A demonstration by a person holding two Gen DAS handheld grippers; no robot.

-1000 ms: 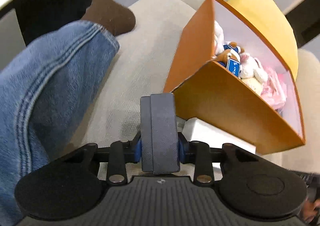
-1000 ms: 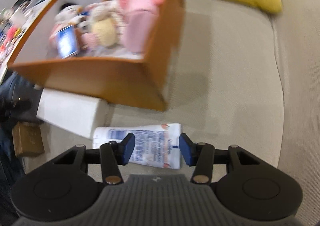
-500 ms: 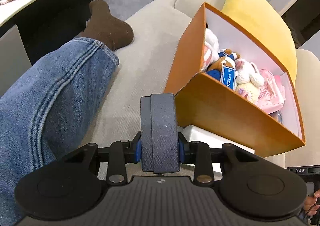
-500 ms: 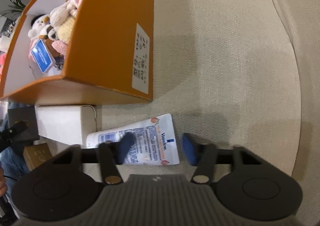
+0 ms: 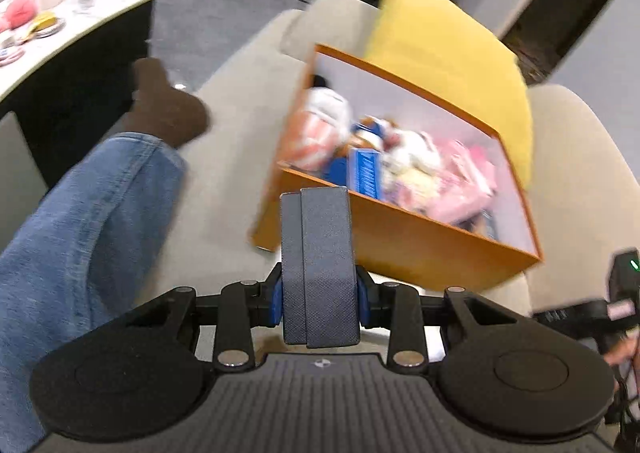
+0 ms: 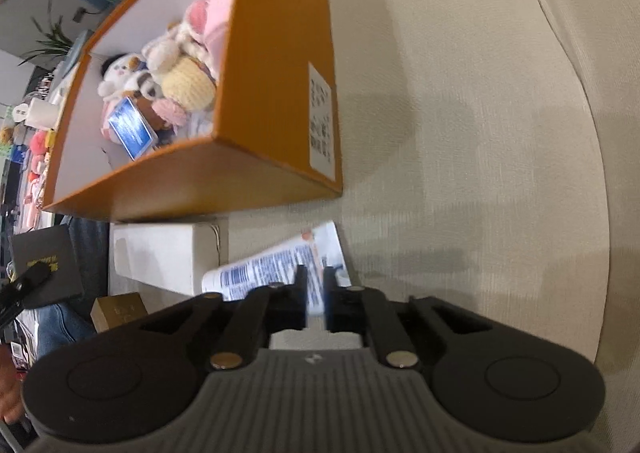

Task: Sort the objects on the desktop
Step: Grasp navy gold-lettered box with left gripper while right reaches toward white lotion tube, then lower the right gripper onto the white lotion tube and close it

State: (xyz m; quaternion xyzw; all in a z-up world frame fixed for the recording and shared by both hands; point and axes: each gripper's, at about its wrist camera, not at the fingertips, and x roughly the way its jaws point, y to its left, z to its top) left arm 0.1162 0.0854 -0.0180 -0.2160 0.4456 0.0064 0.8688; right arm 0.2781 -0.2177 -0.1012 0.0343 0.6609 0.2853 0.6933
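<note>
The left gripper point(image 5: 319, 293) is clenched on a grey case point(image 5: 318, 265), which stands upright between its blue pads above the sofa point(image 5: 236, 101). Behind the case sits the orange box point(image 5: 404, 241), full of plush toys point(image 5: 404, 157) and a blue card point(image 5: 366, 171). A yellow cushion point(image 5: 448, 53) leans behind the box. To the left lies a leg in jeans point(image 5: 80, 229) with a brown sock point(image 5: 168, 109).

The right gripper point(image 6: 315, 289) has just been closing its jaws, and they now pinch the flat end of a white tube point(image 6: 276, 265) that lies on the sofa seat point(image 6: 460, 113), near its front edge. A white box point(image 6: 164, 253) touches the tube on the left, just in front of the orange box point(image 6: 276, 93). Further left are a black box point(image 6: 48, 261) and a small brown box point(image 6: 120, 309).
</note>
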